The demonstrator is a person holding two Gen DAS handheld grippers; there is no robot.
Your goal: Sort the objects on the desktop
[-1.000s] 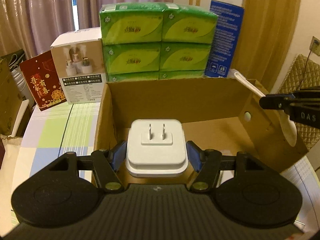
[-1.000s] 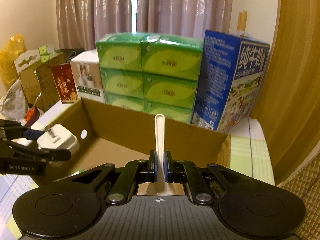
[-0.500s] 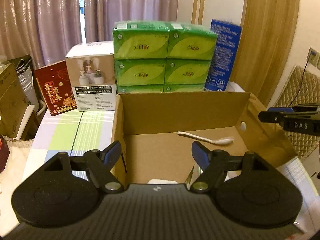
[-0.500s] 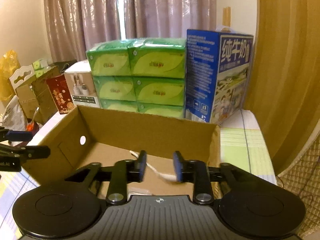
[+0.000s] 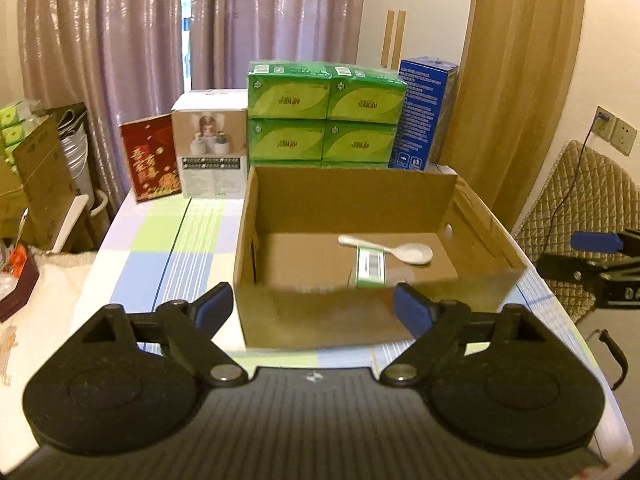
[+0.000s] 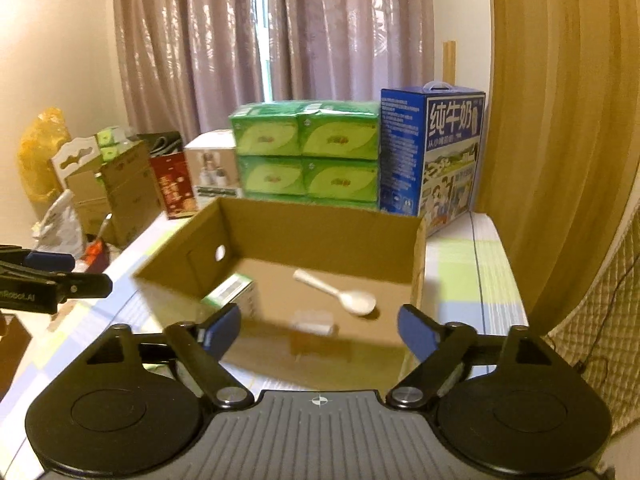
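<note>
White spoon [image 5: 386,249] in cardboard box [image 5: 320,320], beyond both empty hand-held grippers

Warm dim light, fisheye-bent edges, slight blur.

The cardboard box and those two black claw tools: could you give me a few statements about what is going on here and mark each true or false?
1. A white spoon lies inside the cardboard box. True.
2. The left gripper is clamped on a white plug. False: its jaws are spread with nothing between them.
3. The right gripper is open. True.
4. The blue milk carton stands inside the box. False: it stands behind the box, beside the green tissue packs.
</note>
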